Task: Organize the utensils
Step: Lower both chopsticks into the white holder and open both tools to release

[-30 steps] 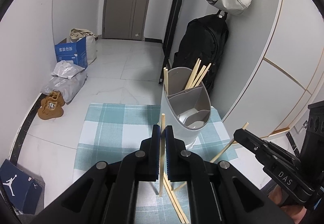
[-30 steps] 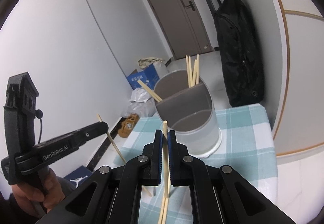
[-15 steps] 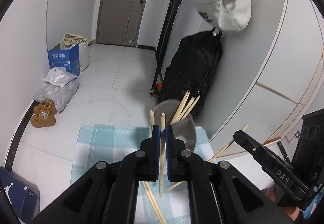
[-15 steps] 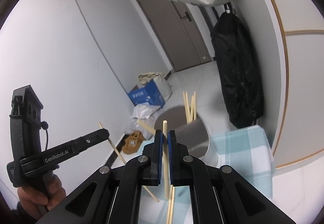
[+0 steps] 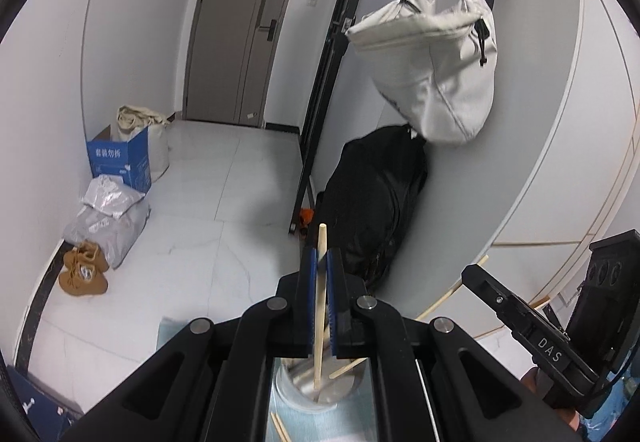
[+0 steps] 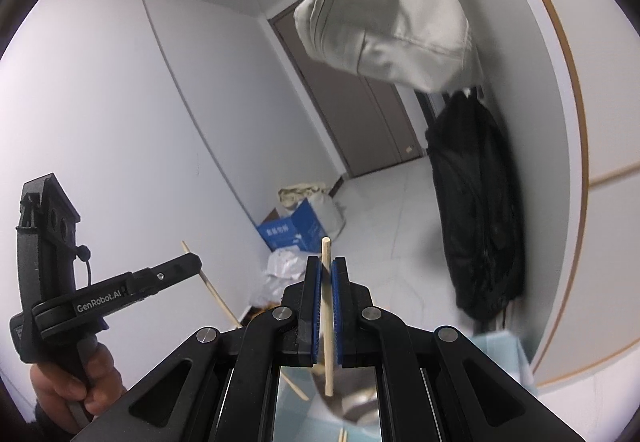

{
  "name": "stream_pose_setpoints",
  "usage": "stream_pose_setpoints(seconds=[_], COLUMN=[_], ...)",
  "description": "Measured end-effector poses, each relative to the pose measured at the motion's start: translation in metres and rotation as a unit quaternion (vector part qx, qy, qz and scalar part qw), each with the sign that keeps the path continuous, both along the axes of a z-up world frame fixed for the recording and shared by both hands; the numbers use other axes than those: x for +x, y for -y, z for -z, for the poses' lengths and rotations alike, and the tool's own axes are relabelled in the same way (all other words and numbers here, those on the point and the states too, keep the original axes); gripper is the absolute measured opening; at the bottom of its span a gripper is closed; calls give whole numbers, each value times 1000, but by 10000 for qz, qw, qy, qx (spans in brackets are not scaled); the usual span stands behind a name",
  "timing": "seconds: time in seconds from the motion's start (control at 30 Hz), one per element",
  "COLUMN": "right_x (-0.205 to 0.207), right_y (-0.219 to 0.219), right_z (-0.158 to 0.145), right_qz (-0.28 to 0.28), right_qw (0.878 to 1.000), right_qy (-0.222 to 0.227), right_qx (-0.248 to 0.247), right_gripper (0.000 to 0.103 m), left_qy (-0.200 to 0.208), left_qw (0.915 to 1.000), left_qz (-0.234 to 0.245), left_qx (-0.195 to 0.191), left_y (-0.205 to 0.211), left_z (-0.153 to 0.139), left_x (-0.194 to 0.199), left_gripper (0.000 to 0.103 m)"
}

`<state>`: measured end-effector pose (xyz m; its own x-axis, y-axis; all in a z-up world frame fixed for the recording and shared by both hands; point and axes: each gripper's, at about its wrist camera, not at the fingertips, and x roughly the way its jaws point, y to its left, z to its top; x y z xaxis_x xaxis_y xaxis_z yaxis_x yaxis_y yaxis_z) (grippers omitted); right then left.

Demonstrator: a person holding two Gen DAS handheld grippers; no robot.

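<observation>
You held one chopstick in each gripper, up over the holder.

The chopstick (image 5: 319, 306) in your left gripper (image 5: 320, 262) stood almost straight up, pinched tight between the blue pads (image 5: 307, 302), its low end above the gray holder (image 5: 308, 386) on the checked cloth (image 5: 296, 426). Your right gripper (image 6: 327, 270) squeezed another chopstick (image 6: 327, 318) the same way, above that holder (image 6: 352, 406). More chopsticks (image 5: 345, 367) leaned inside it. A white bag (image 5: 432, 70) hung on the wall behind.
</observation>
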<state>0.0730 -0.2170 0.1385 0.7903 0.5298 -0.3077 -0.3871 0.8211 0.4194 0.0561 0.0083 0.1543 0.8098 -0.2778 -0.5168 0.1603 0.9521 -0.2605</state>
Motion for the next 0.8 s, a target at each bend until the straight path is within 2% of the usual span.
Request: stream_pose_setpoints(seconds=[0.17, 0.33, 0.63, 0.8], right_x=[22, 39, 61, 68], right_y=[-5, -13, -28, -35], right_z=[-14, -15, 13, 29], right_qz=[39, -3, -155, -245], right_qw=[9999, 9998, 9980, 9962], right_qy=[93, 82, -120, -307], right_qx=[-82, -198, -594, -773], right_gripper=[4, 4, 4, 4], left_qy=[124, 25, -375, -423], left_qw=[9998, 9997, 9988, 9987], left_qz=[-6, 57, 74, 118], left_qx=[123, 230, 307, 264], left_y=[2, 4, 5, 7], left_z=[-9, 3, 43, 51], left_x=[18, 35, 59, 62], left_gripper=[1, 1, 1, 1])
